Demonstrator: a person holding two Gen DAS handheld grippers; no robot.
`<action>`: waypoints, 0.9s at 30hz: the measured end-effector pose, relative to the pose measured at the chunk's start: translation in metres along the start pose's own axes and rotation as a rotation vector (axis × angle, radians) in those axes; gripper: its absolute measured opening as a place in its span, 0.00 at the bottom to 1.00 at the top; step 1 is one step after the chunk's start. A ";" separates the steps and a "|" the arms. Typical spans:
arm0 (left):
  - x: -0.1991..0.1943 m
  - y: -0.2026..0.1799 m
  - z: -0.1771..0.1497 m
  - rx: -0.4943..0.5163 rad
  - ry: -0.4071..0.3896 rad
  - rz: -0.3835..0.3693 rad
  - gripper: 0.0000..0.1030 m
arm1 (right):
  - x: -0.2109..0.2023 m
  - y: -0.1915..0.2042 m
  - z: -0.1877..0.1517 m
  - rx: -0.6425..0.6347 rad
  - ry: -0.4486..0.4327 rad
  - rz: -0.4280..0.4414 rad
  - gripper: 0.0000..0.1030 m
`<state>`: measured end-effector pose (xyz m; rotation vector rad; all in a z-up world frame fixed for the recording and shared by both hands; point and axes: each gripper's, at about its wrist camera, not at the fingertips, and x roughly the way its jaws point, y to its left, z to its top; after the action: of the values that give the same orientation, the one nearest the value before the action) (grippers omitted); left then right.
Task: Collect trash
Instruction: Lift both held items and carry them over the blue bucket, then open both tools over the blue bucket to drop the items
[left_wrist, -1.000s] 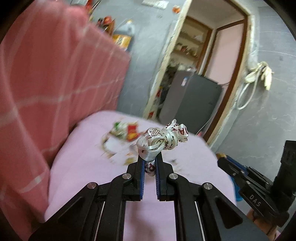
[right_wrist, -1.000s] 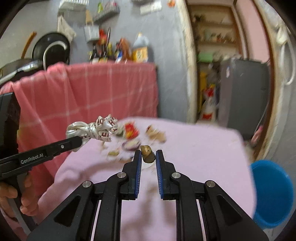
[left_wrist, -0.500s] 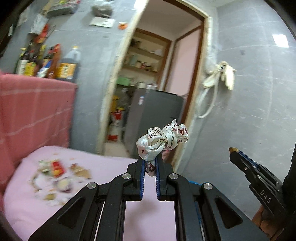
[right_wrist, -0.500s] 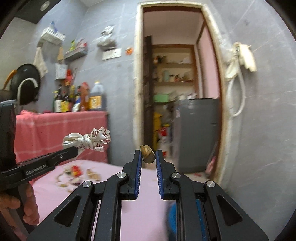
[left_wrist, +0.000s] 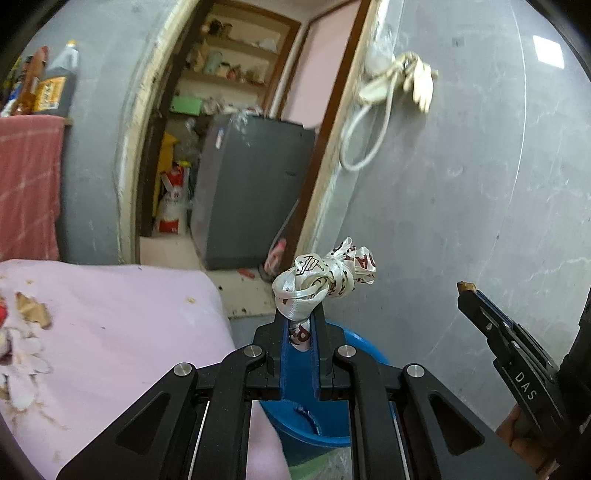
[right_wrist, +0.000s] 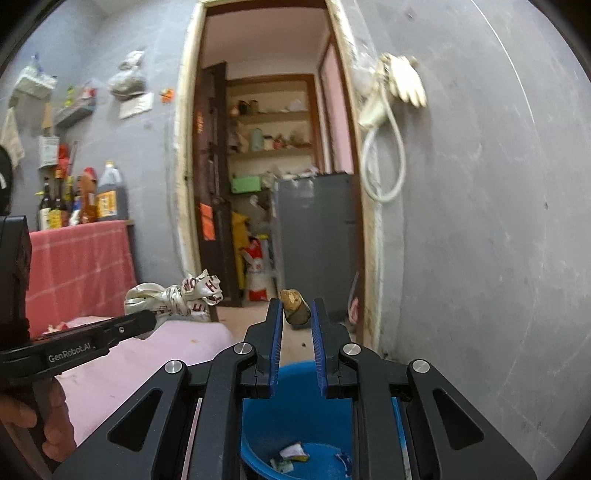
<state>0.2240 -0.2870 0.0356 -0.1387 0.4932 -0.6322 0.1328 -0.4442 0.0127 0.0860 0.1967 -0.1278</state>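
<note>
Right wrist view shows you've swung from the littered pink bench (right_wrist: 122, 373) to over the blue bin (right_wrist: 295, 424), right claw (right_wrist: 297, 314) clamping a brown scrap (right_wrist: 293, 306), left claw (left_wrist: 300, 325) gripping knotted ribbon (left_wrist: 325, 278), ready to drop.

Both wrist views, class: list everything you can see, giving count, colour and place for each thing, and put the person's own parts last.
Crumpled satin ribbon: one, white with red print, in the left gripper.
Small brown scrap: one, brown, in the right gripper.
Round plastic bucket: one, blue, on the floor below both grippers, with wrappers inside.
Pink cloth-covered surface: one, pale pink, at left, strewn with litter.
Red checked cloth: one, at far left, under bottles.
Grey cabinet: one, in the doorway.
White hose: one, on the grey wall.
Left gripper: black, blue pads, shut.
Right gripper: black, blue pads, shut.
</note>
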 end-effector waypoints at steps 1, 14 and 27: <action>0.005 -0.002 -0.001 0.005 0.013 -0.003 0.07 | 0.004 -0.005 -0.004 0.014 0.014 -0.005 0.13; 0.079 -0.015 -0.041 0.046 0.264 -0.041 0.09 | 0.037 -0.038 -0.046 0.109 0.186 -0.040 0.14; 0.107 -0.005 -0.054 0.011 0.387 -0.036 0.23 | 0.057 -0.050 -0.057 0.169 0.289 -0.037 0.18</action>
<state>0.2696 -0.3537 -0.0531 -0.0131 0.8614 -0.7001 0.1706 -0.4952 -0.0585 0.2696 0.4761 -0.1684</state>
